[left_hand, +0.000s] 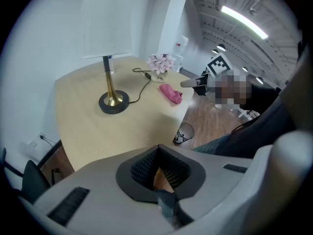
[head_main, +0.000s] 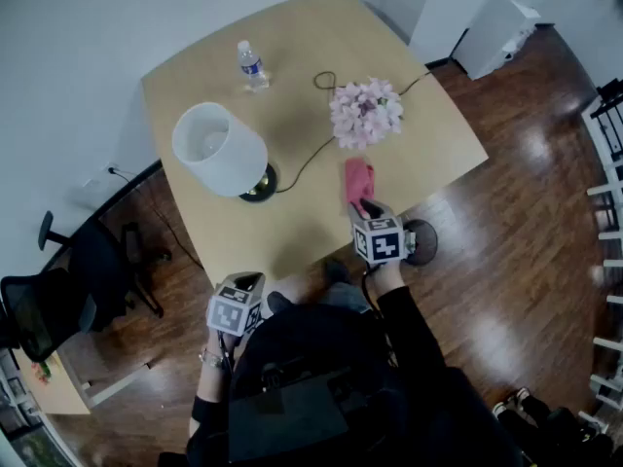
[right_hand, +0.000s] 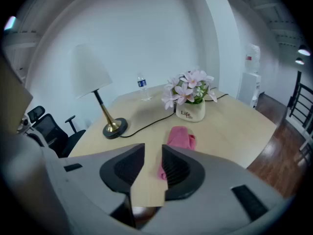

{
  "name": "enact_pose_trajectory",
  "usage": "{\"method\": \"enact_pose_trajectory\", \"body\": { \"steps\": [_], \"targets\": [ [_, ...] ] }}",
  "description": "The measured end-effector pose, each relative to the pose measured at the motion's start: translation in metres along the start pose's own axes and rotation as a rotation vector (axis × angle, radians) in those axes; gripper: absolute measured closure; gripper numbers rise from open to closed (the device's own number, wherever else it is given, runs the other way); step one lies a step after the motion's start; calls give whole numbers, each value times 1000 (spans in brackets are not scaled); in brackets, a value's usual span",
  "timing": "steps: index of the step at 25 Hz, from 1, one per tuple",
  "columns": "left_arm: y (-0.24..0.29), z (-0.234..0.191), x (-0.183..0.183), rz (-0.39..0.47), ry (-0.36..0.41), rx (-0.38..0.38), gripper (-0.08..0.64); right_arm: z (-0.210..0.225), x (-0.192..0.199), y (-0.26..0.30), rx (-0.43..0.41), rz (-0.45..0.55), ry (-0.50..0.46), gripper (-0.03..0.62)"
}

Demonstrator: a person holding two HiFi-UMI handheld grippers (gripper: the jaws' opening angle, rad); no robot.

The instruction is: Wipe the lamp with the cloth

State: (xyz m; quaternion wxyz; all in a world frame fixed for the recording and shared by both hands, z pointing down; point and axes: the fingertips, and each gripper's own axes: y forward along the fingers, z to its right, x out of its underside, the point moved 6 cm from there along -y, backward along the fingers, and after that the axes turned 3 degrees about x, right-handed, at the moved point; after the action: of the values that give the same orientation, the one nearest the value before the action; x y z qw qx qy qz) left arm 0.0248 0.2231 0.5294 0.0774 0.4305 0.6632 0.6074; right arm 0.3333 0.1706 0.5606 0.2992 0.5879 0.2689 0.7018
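Dark wooden floor (head_main: 506, 222) surrounds a pale desk (head_main: 292, 222). On it the lamp (head_main: 222, 151), white shade on a brass base, stands toward the left. The pink cloth (head_main: 357, 180) lies flat near the front edge, just before the potted flowers (head_main: 365, 113). The right gripper (right_hand: 153, 165) hangs at the cloth's near end, jaws apart, clamping nothing. The left gripper (left_hand: 157, 173) is off the desk, jaws together, empty.

A white-shaded lamp (head_main: 222, 152) is standing on the left part of the wooden table (head_main: 292, 227), its cord trailing right toward pink flowers (head_main: 365, 113). A water bottle (head_main: 252, 66) is standing at the far side. The pink cloth (head_main: 357, 181) is lying near the right edge, with the right gripper (head_main: 368, 208) reaching its near end. The left gripper (head_main: 245, 285) is hanging just off the table's near edge.
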Motion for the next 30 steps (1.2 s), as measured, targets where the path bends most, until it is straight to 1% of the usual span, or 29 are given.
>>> {"method": "enact_pose_trajectory", "body": {
  "steps": [3, 4, 5, 7, 10, 12, 15, 18, 20, 23, 27, 30],
  "targets": [
    [9, 4, -10, 0, -41, -19, 557, 31, -8, 26, 49, -21, 2, 363],
    [12, 4, -13, -1, -54, -25, 557, 39, -11, 35, 59, -26, 1, 335],
    [15, 4, -15, -2, -65, -30, 557, 45, -12, 43, 66, -34, -1, 321],
    [18, 3, -18, -7, -84, -42, 557, 53, -13, 61, 82, -60, -2, 248],
    [22, 2, -18, -14, -107, -54, 557, 66, -11, 84, 116, -99, 6, 221],
    [24, 3, -17, -17, -125, -59, 557, 72, -8, 98, 130, -130, 14, 215],
    [24, 2, -18, -19, -151, -71, 557, 74, -1, 114, 135, -178, 16, 215],
    [25, 1, -16, -14, -168, -79, 557, 76, 1, 118, 164, -194, -16, 222],
    [24, 0, -16, -9, -177, -80, 557, 74, -1, 118, 170, -189, -32, 278],
    [23, -2, -13, 2, -186, -78, 557, 70, -2, 119, 159, -186, -41, 339],
    [17, -6, -10, 27, -180, -76, 557, 65, -3, 115, 148, -191, -46, 434],
    [12, -11, -8, 56, -164, -69, 557, 54, -1, 106, 114, -203, -31, 463]
  ]
}}
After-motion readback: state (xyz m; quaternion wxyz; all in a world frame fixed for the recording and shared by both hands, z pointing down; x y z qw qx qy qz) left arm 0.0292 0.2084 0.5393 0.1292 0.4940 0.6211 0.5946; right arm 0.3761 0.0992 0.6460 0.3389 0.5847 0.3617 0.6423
